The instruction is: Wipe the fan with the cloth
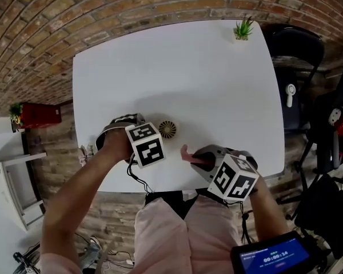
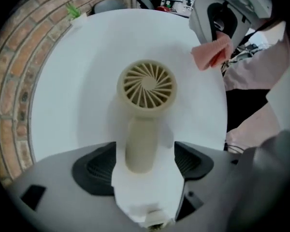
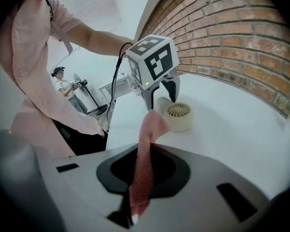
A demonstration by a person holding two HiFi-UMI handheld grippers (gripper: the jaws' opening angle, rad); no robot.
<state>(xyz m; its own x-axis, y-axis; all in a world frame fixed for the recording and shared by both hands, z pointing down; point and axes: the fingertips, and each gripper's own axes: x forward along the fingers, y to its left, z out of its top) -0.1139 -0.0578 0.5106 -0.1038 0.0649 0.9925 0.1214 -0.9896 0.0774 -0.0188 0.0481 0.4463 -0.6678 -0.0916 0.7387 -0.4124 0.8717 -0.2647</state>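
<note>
**Left tongs** (image 2: 144, 164): the two dark, ribbed pads stand wide apart, one on either side of the fan (image 2: 146, 88), and a gap of white shows between each pad and the handle, so nothing is gripped. The fan is matt cream plastic. Its smooth cylindrical handle lies between the pads, and its round head, with a grille of radial vanes, lies beyond the jaw tips, face up on the table (image 1: 177, 67).

**Right tongs** (image 3: 142, 170): the jaws are closed on the cloth (image 3: 146, 144), a pink, finely woven strip whose free end rises past the tips. They are held just beside the left tongs and clear of the fan.

**Surroundings:** the tabletop is white, smooth and round-cornered, and a red brick wall (image 1: 74, 16) lies beyond it.

**Writing:** each marker cube (image 1: 147, 144) bears black-and-white square codes. The print on the blue screen (image 1: 271, 258) is too small to read.

**Views:** only the left gripper view shows the gaps beside the handle. In the head view the cube hides those jaws. The right gripper view shows the left tongs standing over the handle.
</note>
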